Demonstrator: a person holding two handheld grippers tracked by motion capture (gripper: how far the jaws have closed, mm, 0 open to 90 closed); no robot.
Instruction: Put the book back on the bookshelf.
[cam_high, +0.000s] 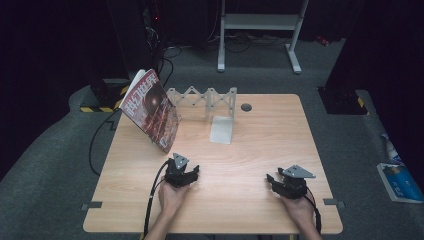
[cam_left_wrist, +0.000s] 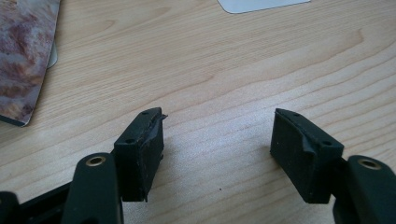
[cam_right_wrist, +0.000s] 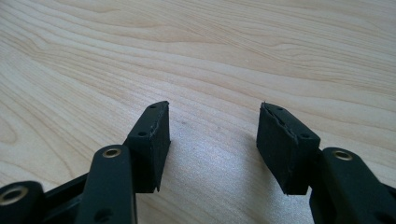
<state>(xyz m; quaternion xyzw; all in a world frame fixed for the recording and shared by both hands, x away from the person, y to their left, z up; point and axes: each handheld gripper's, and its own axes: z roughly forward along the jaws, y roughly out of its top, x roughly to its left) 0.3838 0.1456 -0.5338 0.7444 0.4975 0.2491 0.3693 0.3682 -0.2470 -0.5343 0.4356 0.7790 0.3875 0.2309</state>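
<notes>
**Two empty tools resting near the bench's front edge, magazine propped at the far left**

Nearest the viewer, a person's hands are coming in from the front edge, each holding a tool low over the bench (cam_high: 240, 165). The left tool (cam_high: 186, 173) is gaping wide, nothing between its pads, bare wood showing through the gap. The right tool (cam_high: 278, 183) is likewise standing open and empty. Both are probably sitting in a ready pose, with no object within reach.

Farther in, a white sheet (cam_high: 221, 130) is lying flat near the middle. Behind it a white folding rack (cam_high: 205, 97) is standing along the far edge. The magazine (cam_high: 152, 110), the thing nearest the left tool, is leaning tilted at the rack's left end, likely propped there for display or storage; its corner (cam_left_wrist: 23, 60) is peeking into the left gripper view.

The bench is pale wood grain, a small round grommet (cam_high: 246, 107) sitting near its far edge. Around it, grey carpet is spreading into a dark room, with a white frame (cam_high: 260, 30) and cables beyond.
</notes>
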